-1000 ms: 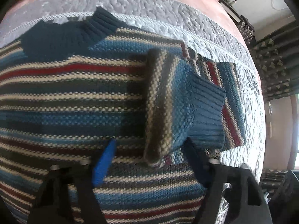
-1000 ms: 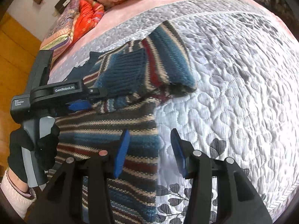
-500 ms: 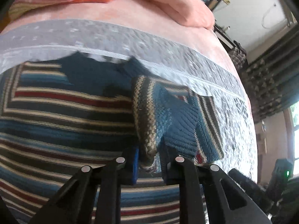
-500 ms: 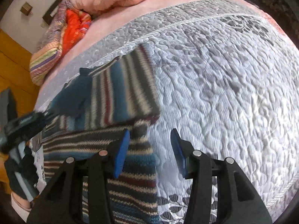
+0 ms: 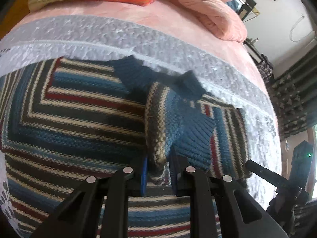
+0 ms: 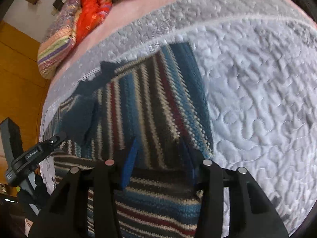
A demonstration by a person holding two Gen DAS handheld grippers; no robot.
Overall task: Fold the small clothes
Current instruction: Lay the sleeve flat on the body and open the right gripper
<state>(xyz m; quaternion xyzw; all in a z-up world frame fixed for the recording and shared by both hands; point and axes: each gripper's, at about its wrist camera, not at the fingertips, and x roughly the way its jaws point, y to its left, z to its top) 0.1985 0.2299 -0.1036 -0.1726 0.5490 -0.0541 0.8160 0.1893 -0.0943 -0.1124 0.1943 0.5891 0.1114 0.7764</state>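
My left tongs point(image 5: 157, 173) pinch the striped knit sweater's point(image 5: 79, 127) folded sleeve point(image 5: 158, 123); right tongs point(image 6: 158, 170) hover spread above it. Best to lay the sleeve flat across the body on the grey quilted bed cover point(image 6: 257, 99), cuff square.

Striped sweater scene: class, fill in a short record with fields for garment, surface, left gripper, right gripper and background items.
garment: striped sweater, knitted, lying flat, its sleeve folded over the body
surface: grey quilted bedspread on a bed
left gripper: shut on the sleeve edge near the blue cuff
right gripper: open, jaws over the sweater's folded part
background items: pink blanket, colourful folded quilt
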